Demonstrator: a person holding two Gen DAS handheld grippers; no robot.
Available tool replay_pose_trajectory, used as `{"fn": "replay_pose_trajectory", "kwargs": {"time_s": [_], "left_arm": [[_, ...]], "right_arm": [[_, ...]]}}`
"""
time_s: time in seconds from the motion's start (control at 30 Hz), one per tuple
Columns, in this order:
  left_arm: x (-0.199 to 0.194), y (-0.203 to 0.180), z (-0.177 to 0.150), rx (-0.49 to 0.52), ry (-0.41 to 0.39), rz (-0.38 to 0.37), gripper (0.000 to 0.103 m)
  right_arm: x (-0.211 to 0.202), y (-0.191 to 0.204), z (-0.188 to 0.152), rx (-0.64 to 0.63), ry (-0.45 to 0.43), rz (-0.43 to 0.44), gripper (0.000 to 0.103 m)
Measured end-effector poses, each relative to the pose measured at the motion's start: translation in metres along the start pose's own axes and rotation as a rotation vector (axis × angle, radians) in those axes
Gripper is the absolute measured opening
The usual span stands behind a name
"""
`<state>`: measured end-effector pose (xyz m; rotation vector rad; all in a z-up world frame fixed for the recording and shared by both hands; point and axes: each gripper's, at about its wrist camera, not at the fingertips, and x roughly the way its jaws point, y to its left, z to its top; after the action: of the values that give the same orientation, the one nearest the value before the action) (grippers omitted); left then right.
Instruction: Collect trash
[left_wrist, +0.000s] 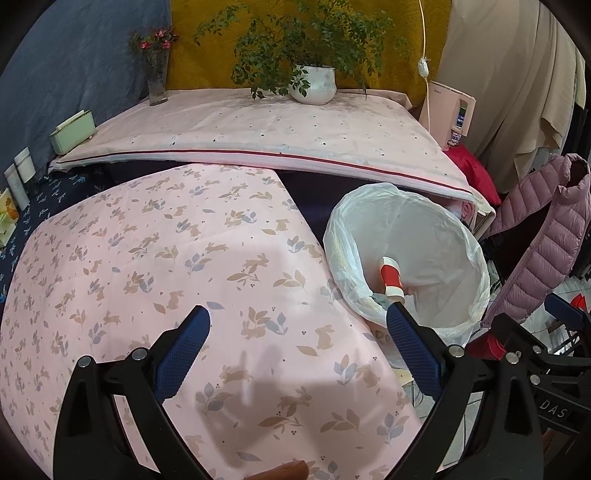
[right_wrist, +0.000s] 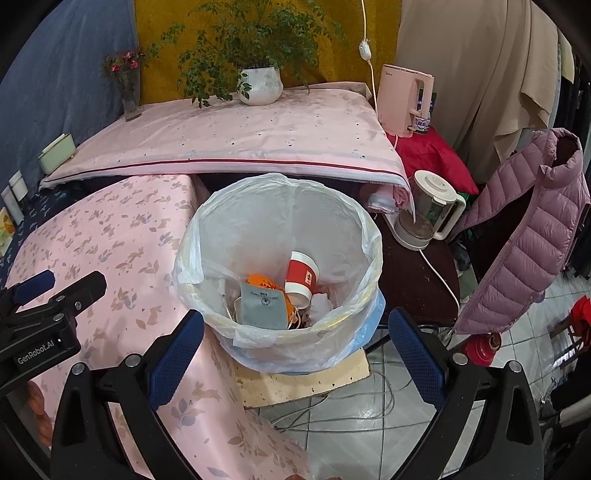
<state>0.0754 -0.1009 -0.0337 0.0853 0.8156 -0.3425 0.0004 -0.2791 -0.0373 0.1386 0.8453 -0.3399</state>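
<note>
Beside the table (right_wrist: 110, 236), on its right — bin (right_wrist: 280, 354), with paper cup (right_wrist: 301, 278) and pouch (right_wrist: 263, 306) inside. Behind — plant pot (right_wrist: 259, 85); right of bin, kettle (right_wrist: 428, 210).

Soft, even indoor light — sharp focus, faint shadows, heavy fisheye bending, dark vignetted corners.

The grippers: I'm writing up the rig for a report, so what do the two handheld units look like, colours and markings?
Both match: the left gripper and right gripper have black plastic frames with silver rivets and two blue fingers with textured pads. Seen from the right wrist view, the left unit's side reads "GenRobot.AI". No cables or sleeves show.
</note>
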Motion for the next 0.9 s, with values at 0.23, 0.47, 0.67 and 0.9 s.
{"fn": "replay_pose_trajectory", "kwargs": {"time_s": [0.23, 0.47, 0.67, 0.9], "left_arm": [[0.0001, -0.0033, -0.0034, 0.015, 0.005, 0.003, 0.092], [-0.0001, -0.006, -0.0034, 0.021, 0.001, 0.01, 0.092], [0.0011, -0.0056, -0.0053, 0.014, 0.005, 0.019, 0.092], [0.0013, -0.0042, -0.0062, 0.003, 0.006, 0.022, 0.092]], "right_arm": [[0.0017, -0.0012, -0.0019, -0.001, 0.007, -0.001, 0.096], [0.0012, -0.0004, -0.0031, -0.004, 0.005, 0.0, 0.096], [0.0006, -0.0003, -0.0036, -0.007, 0.003, -0.003, 0.096], [0.0002, 0.0002, -0.0052, -0.007, 0.004, -0.004, 0.096]]}}
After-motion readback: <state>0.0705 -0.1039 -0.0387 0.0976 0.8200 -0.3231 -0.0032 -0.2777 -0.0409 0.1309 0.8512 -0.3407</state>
